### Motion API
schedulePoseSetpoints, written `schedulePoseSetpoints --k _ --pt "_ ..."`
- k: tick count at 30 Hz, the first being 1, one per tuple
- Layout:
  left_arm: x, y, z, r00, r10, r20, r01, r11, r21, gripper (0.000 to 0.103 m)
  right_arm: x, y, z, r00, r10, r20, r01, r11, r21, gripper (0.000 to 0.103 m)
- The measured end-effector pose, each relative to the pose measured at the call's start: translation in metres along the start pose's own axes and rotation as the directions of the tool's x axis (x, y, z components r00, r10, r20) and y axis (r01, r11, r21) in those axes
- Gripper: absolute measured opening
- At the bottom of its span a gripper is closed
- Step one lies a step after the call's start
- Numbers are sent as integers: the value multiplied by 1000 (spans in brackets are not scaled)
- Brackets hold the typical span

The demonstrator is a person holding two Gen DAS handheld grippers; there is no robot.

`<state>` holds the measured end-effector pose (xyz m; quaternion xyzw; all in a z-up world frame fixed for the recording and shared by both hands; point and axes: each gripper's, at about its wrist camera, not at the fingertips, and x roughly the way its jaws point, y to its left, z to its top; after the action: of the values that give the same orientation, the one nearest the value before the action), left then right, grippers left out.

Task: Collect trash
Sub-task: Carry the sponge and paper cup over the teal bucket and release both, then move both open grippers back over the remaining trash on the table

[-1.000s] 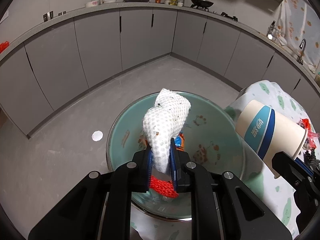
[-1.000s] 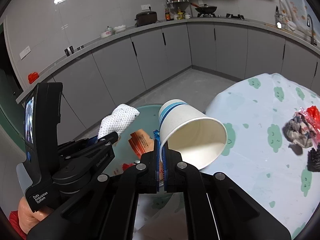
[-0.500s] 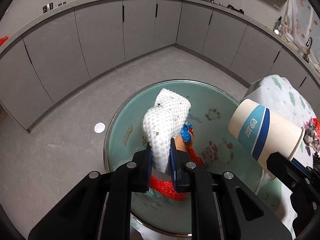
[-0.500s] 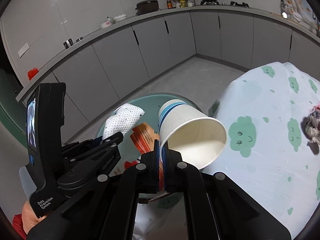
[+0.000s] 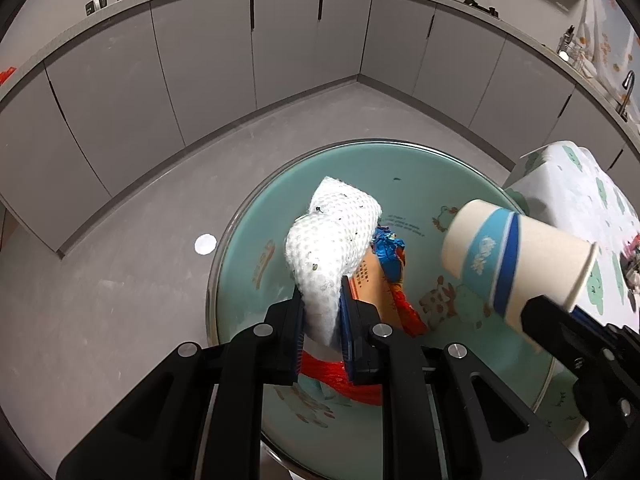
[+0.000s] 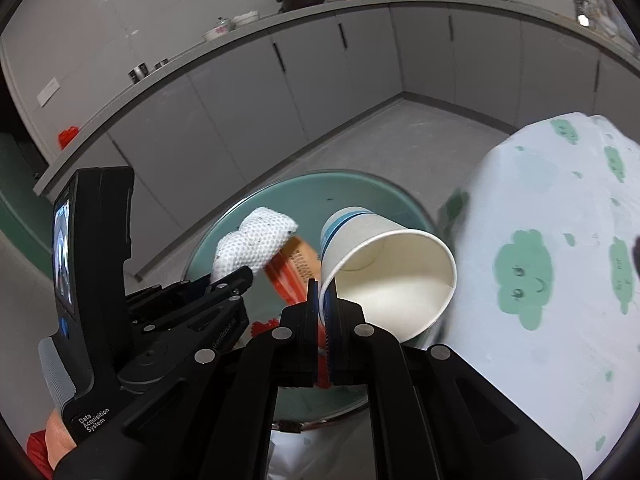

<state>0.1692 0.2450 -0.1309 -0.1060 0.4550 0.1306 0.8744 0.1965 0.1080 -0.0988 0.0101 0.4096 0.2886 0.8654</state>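
Kitchen with grey cabinets [image 5: 200,80] along the walls and a grey floor [image 5: 100,300]. A round teal basin [image 5: 400,172] stands on the floor beside a worktop under a white cloth with green clouds [image 6: 540,320].

White foam net [image 5: 332,248]: pinched at its lower end between the fingers of the left gripper [image 5: 322,332], the rest standing up past the fingertips, directly over the basin interior. Fingers closed hard on it.

Paper cup [image 6: 384,268], white with blue bands: rim wall clamped between the fingers of the right gripper [image 6: 322,308], cup tipped on its side, mouth toward the camera, base out over the basin. Fingers nearly together with only the cup wall between.

In the basin, below the net: an orange wrapper [image 5: 372,284], a crumpled blue piece [image 5: 390,252], red mesh [image 5: 344,376]. Whether the net touches these I cannot tell; the left fingers hide the contact.
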Motion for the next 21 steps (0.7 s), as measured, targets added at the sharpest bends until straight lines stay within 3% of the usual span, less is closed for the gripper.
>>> schedulePoseSetpoints --k 1,3,4,11,14,16,19,21 --pt "1 1 1 1000 2 -2 -2 1000 -1 16 2 -1 0 1000 13 -5 -13 1000 -1 6" --pt "2 2 1 1000 2 -6 -2 1000 -4 16 2 -2 -1 1000 27 -9 -27 1000 -1 22" --pt "2 2 2 1000 3 -6 -3 1000 -8 17 -1 -3 -2 1000 28 -4 -28 1000 0 23" --pt "0 2 1 1000 9 -5 -9 1000 -5 20 -26 -19 -4 999 9 45 -11 999 37 24" --pt "-3 -1 -1 1000 13 -3 -13 1000 6 27 -36 -23 -4 998 0 69 -4 998 55 24" --pt "-6 -5 -4 1000 21 1 -21 1000 16 35 -42 -26 -6 996 -7 84 1 998 65 24" --pt "-12 -8 -6 999 38 13 -39 999 24 54 -51 -28 -9 994 -21 107 13 997 77 24" --pt "-18 -10 -7 998 53 25 -54 998 27 76 -55 -30 -10 993 -27 117 17 996 86 24"
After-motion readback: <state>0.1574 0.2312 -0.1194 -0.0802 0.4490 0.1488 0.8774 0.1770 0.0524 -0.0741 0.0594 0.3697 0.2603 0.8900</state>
